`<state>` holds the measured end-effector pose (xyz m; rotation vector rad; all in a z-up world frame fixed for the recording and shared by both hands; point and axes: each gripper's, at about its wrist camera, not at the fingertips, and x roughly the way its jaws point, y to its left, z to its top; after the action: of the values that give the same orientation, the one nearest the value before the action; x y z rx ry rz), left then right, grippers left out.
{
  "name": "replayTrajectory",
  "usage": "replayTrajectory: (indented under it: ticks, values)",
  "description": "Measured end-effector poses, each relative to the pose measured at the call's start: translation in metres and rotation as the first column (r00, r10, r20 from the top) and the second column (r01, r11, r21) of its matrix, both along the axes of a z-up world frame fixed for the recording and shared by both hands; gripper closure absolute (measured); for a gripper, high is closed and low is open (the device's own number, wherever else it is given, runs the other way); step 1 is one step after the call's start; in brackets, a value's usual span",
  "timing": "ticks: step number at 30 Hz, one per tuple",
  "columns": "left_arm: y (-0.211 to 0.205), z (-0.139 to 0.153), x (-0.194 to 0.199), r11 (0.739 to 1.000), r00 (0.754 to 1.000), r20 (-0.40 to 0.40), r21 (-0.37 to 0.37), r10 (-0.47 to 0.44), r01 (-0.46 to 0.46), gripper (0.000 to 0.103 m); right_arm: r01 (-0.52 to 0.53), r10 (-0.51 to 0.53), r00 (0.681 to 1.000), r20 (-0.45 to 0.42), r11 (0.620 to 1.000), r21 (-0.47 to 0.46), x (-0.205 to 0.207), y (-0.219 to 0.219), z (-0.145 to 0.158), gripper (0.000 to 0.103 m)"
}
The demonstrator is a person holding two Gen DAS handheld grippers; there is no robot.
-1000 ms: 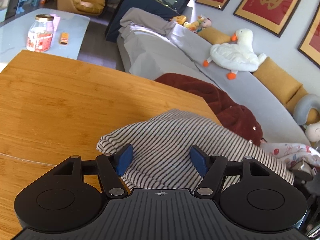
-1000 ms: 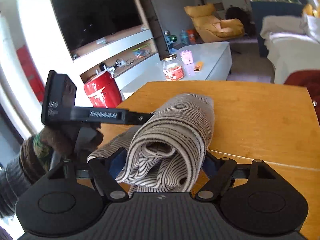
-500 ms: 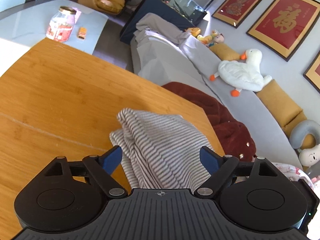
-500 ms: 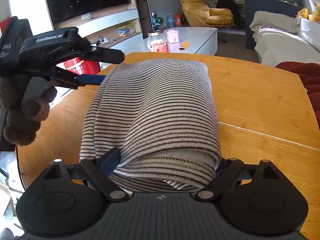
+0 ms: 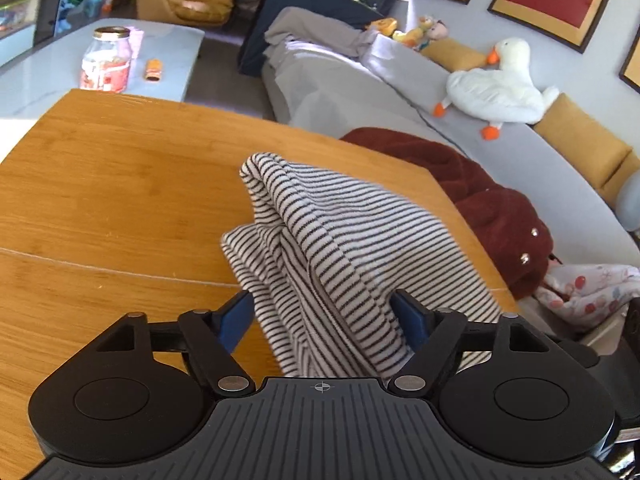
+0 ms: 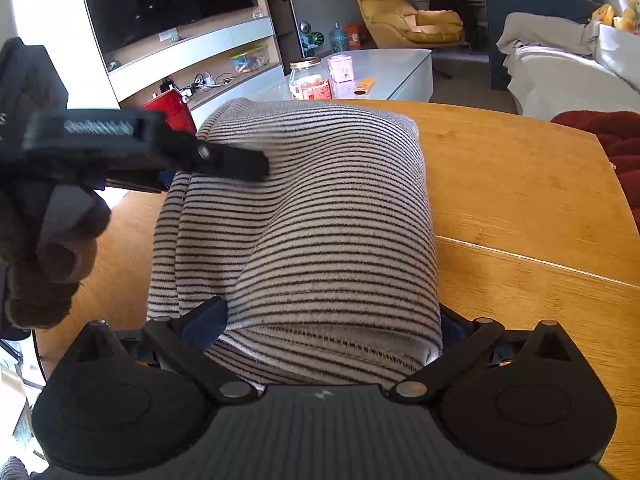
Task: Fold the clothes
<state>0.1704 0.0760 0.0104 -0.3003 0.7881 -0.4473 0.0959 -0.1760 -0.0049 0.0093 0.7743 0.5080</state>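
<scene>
A black-and-white striped garment (image 5: pixel 340 248) lies folded in a thick bundle on the wooden table (image 5: pixel 120 184). My left gripper (image 5: pixel 322 316) straddles one end of it. Its jaws are closing, the right pad against the cloth and the left pad a little clear of it. My right gripper (image 6: pixel 324 328) is at the other end of the striped garment (image 6: pixel 320 220), which fills the space between its jaws. These jaws are opening and spread very wide, with both pads mostly hidden by the fabric. A gloved hand (image 6: pixel 44 256) holds the left gripper, one finger (image 6: pixel 236 162) over the cloth's far left edge.
Beyond the table edge are a dark red garment (image 5: pixel 480 196) and a flowered cloth (image 5: pixel 588 288) on a grey sofa (image 5: pixel 360 80). A low white table (image 6: pixel 392 68) carries a jar (image 6: pixel 310 80). A seam (image 6: pixel 536 260) crosses the wooden table top.
The striped bundle came down from hanging in the right gripper to lying on the table, and the right jaws spread. The left gripper let go, swung round and now straddles the cloth's end.
</scene>
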Motion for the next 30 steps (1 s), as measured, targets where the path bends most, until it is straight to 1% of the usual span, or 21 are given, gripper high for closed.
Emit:
replayTrajectory:
  ticks: [1, 2, 4, 5, 6, 9, 12, 14, 16, 17, 18, 22, 24, 26, 27, 30]
  values:
    - [0.004, 0.001, 0.001, 1.000, 1.000, -0.018, -0.031, 0.005, -0.006, 0.021, -0.002, 0.002, 1.000, 0.003, 1.000, -0.002, 0.000, 0.001, 0.000, 0.001]
    - [0.007, 0.006, 0.001, 0.999, 1.000, -0.010, -0.041, 0.014, -0.014, 0.022, -0.003, 0.003, 1.000, 0.005, 1.000, -0.003, 0.000, 0.002, -0.001, 0.001]
    - [0.007, 0.024, -0.005, 0.999, 0.997, 0.065, -0.002, 0.043, -0.043, 0.026, -0.004, 0.004, 1.000, 0.004, 1.000, 0.000, -0.001, 0.001, -0.001, 0.001]
    - [0.007, 0.035, -0.010, 0.998, 0.992, 0.111, 0.012, 0.055, -0.057, 0.026, -0.004, 0.004, 1.000, 0.002, 1.000, 0.003, -0.001, 0.001, -0.002, 0.001]
    - [0.007, 0.045, -0.014, 0.998, 0.987, 0.151, 0.006, 0.059, -0.060, 0.026, -0.004, 0.004, 1.000, 0.000, 1.000, 0.006, -0.001, 0.000, -0.002, 0.001]
    - [0.004, 0.067, -0.016, 0.997, 0.976, 0.218, -0.076, 0.033, -0.017, 0.026, -0.004, 0.004, 1.000, 0.005, 1.000, 0.007, -0.002, 0.001, -0.003, 0.000]
    - [-0.012, 0.066, -0.004, 0.990, 0.976, 0.214, -0.122, -0.045, 0.072, 0.025, -0.004, 0.004, 1.000, 0.007, 1.000, 0.007, -0.003, 0.003, -0.003, 0.000]
    - [-0.022, 0.045, 0.012, 0.993, 0.988, 0.139, -0.090, -0.065, 0.078, 0.026, -0.004, 0.004, 1.000, 0.000, 1.000, 0.006, -0.004, 0.003, -0.002, 0.000]
    - [-0.026, 0.024, 0.024, 0.995, 0.993, 0.086, -0.062, -0.076, 0.081, 0.035, -0.011, 0.011, 1.000, 0.005, 1.000, -0.001, -0.006, -0.002, 0.005, 0.000]
    - [-0.025, 0.016, 0.027, 0.995, 0.994, 0.077, -0.052, -0.083, 0.087, 0.035, -0.016, 0.016, 1.000, 0.018, 1.000, -0.005, -0.008, -0.005, 0.010, 0.000]
    - [-0.023, 0.014, 0.026, 0.994, 0.991, 0.088, -0.051, -0.096, 0.101, 0.035, -0.020, 0.020, 0.999, 0.041, 1.000, -0.004, -0.011, -0.009, 0.019, 0.000]
    - [-0.020, 0.014, 0.024, 0.992, 0.988, 0.096, -0.036, -0.117, 0.121, 0.035, -0.001, -0.008, 0.992, 0.129, 0.998, 0.063, -0.010, -0.034, 0.058, 0.000]
    - [-0.019, 0.013, 0.024, 0.991, 0.987, 0.101, -0.037, -0.122, 0.126, 0.035, 0.045, -0.064, 0.988, 0.139, 0.990, 0.137, 0.007, -0.047, 0.073, 0.000]
    - [-0.018, 0.012, 0.024, 0.991, 0.987, 0.102, -0.043, -0.122, 0.126, 0.035, 0.084, -0.110, 0.986, 0.125, 0.978, 0.193, 0.027, -0.053, 0.078, 0.007]
    - [-0.018, 0.012, 0.024, 0.991, 0.987, 0.102, -0.045, -0.122, 0.127, 0.035, 0.088, -0.114, 0.988, 0.109, 0.973, 0.214, 0.042, -0.053, 0.078, 0.014]
    - [-0.015, 0.011, 0.024, 0.990, 0.987, 0.100, -0.049, -0.127, 0.133, 0.035, 0.107, -0.119, 0.992, 0.035, 0.963, 0.247, 0.085, -0.046, 0.065, 0.015]
